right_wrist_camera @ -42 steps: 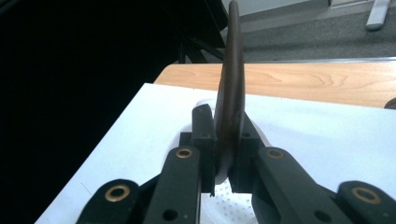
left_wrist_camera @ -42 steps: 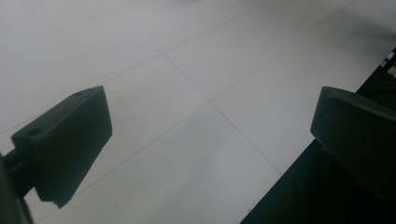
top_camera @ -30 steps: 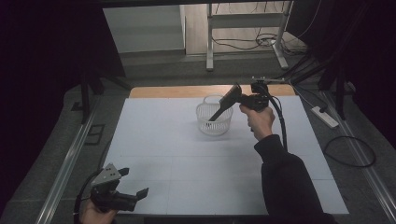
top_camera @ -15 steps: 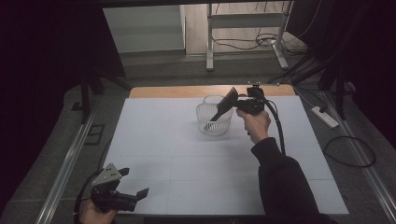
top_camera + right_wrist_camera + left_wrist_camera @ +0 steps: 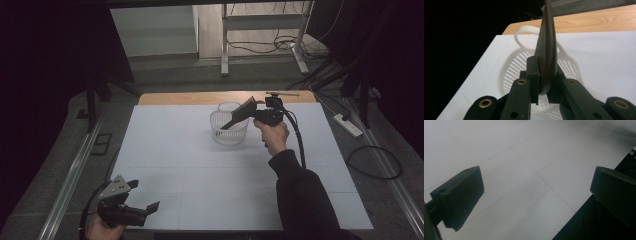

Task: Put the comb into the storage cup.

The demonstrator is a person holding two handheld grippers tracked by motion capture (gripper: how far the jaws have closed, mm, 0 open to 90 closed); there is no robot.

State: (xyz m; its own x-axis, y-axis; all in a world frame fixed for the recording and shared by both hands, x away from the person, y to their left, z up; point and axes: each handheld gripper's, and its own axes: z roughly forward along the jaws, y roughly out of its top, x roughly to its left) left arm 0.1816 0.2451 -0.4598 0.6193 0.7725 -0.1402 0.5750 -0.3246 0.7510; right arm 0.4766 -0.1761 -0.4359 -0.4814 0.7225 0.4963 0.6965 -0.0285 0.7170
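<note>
Black tool with brass screws, dark sleeve

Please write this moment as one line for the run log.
right gripper: shut on dark flat tool, over white basket | left gripper: open, near table front edge | basket: at table's far side

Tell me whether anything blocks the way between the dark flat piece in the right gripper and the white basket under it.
Nothing visible does. The right gripper is shut on the dark flat piece, which hangs over the open top of the white basket. The basket's handle arches on the far side, off the direct way down.
</note>
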